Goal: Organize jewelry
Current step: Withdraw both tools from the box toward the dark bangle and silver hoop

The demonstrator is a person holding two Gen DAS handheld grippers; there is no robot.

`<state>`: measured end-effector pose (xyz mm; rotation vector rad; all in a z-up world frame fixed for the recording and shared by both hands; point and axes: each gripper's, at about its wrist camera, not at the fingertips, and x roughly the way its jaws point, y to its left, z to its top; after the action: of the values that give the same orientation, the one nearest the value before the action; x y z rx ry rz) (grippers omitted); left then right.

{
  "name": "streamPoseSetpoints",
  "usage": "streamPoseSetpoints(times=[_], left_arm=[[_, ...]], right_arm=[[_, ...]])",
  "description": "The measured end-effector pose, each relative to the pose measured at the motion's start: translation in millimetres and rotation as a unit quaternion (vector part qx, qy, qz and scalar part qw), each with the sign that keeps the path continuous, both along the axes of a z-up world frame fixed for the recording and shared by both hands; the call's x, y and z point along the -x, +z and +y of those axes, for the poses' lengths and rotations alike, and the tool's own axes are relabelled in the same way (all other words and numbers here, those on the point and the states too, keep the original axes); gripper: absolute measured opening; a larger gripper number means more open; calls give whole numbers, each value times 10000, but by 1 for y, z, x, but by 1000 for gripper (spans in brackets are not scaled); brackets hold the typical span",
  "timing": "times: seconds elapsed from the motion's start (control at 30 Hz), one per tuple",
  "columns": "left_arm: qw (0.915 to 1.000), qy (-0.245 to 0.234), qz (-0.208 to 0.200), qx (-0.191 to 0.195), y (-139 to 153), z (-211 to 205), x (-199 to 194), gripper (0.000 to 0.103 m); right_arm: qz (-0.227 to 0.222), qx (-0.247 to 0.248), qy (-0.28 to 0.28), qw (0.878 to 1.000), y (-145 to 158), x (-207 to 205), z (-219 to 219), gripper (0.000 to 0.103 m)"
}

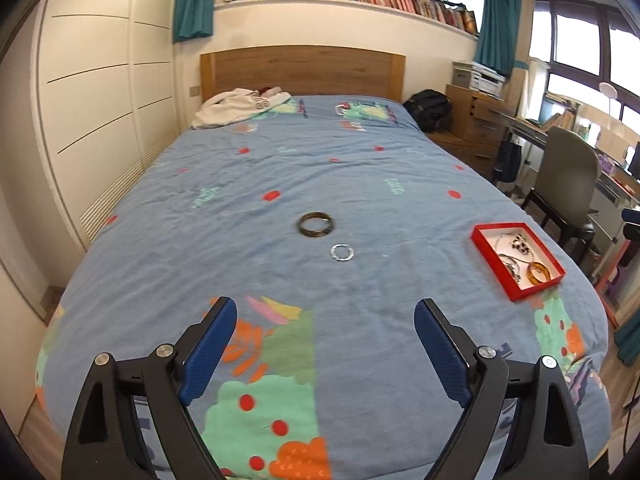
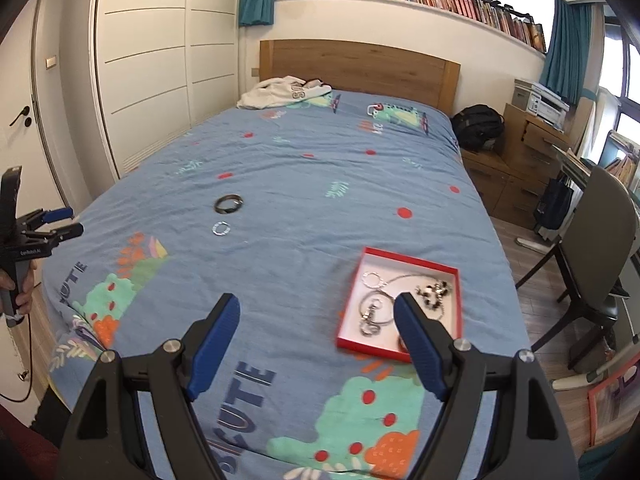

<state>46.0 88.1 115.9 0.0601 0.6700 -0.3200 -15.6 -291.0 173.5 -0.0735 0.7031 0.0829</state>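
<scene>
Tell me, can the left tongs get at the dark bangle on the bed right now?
Probably yes: the left tongs are open and empty, and only bare bedspread lies between them and the dark bangle.

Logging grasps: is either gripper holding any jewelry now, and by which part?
Nothing is held. The left gripper and right gripper are both open and empty above the bed.

Bangle [image 1: 315, 224]: dark, flat, ahead of left jaws.
Ring [image 1: 341, 252]: silver, flat, just nearer than bangle.
Box [image 2: 408, 262]: red, open, holding chains, beside right jaws.
</scene>
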Motion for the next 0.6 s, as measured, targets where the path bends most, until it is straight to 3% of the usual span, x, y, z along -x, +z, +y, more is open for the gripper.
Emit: streamPoseSetpoints(times=[0.23,0.6], left_arm=[[9993,361,82,28,-13,32,-6,94],[9961,689,539,-75,-49,48,-46,94]], right_arm=[[0,-197,86,9998,-9,-20,39,79],[367,-400,442,9975,-55,-86,78,79]])
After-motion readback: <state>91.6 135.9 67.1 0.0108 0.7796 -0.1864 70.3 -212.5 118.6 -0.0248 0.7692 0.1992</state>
